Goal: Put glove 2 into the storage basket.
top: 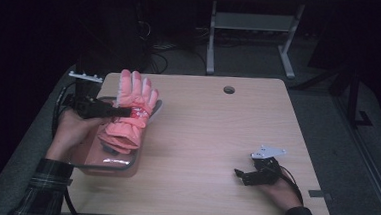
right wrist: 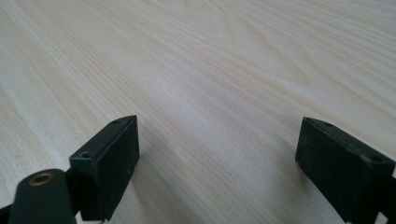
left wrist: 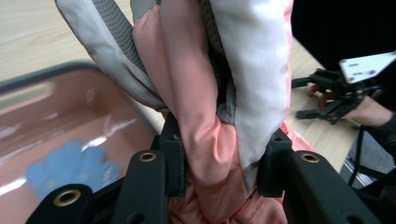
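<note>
The pink glove [top: 128, 116] is clenched in the left gripper [top: 123, 112] above the tray [top: 105, 166], not yet set down; the right gripper [top: 240, 174] is rested on the table [top: 212, 129], released.

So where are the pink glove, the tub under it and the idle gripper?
pink glove [top: 127, 118]: high view, its palm.
tub [top: 105, 167]: high view, its near rim.
right gripper [top: 240, 174]: high view, between its fingertips.

Padded salmon-pink glove [top: 127, 118] of soft matt cloth with pale grey fabric panels and a grey mesh strip, glossy smooth pink plastic tray [left wrist: 70, 121], light tabletop [top: 216, 139] of smooth matt wood grain, matt black plastic left tool [left wrist: 219, 163] and right tool [right wrist: 219, 158]
</note>
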A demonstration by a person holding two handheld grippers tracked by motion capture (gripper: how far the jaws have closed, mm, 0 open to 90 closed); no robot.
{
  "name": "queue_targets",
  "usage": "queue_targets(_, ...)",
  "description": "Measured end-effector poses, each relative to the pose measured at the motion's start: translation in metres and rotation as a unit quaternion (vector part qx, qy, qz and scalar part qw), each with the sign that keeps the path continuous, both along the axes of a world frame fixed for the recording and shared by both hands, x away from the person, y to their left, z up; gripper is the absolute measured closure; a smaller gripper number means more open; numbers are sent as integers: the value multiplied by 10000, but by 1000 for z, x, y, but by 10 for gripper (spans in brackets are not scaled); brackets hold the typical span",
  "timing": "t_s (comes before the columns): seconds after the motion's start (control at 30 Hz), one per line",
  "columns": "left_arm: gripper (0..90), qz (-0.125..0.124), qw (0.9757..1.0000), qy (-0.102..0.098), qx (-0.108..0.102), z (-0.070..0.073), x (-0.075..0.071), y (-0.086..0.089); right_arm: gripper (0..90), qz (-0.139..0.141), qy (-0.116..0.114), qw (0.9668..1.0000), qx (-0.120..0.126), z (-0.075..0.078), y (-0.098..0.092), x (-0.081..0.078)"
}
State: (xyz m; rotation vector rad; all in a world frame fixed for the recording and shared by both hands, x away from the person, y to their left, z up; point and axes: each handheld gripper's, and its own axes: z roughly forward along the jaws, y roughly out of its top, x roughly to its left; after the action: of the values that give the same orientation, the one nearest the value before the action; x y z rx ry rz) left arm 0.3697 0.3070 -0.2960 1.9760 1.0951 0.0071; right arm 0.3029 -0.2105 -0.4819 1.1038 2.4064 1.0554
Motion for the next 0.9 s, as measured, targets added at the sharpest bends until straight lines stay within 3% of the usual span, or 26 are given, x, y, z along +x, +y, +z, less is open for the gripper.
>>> queue_targets(0.13, 615, 206, 9997, 146, 50, -12, 1, 21, 132, -19, 6, 10000, -1, 0, 0, 0)
queue_targets(0.37, 615, 517, 9979, 382, 97, -39, 6, 39, 133, -15, 8, 10000, -9, 0, 0, 0)
queue_targets(0.53, 612, 672, 9959, 569, 194, -56, 13, 41, 133, -16, 8, 10000, -10, 0, 0, 0)
queue_targets(0.7, 604, 687, 9926, 870, 486, -84, 20, 35, 132, -16, 8, 10000, -9, 0, 0, 0)
queue_targets(0.9, 592, 716, 9906, 1021, 554, -100, 26, 31, 132, -17, 9, 10000, -8, 0, 0, 0)
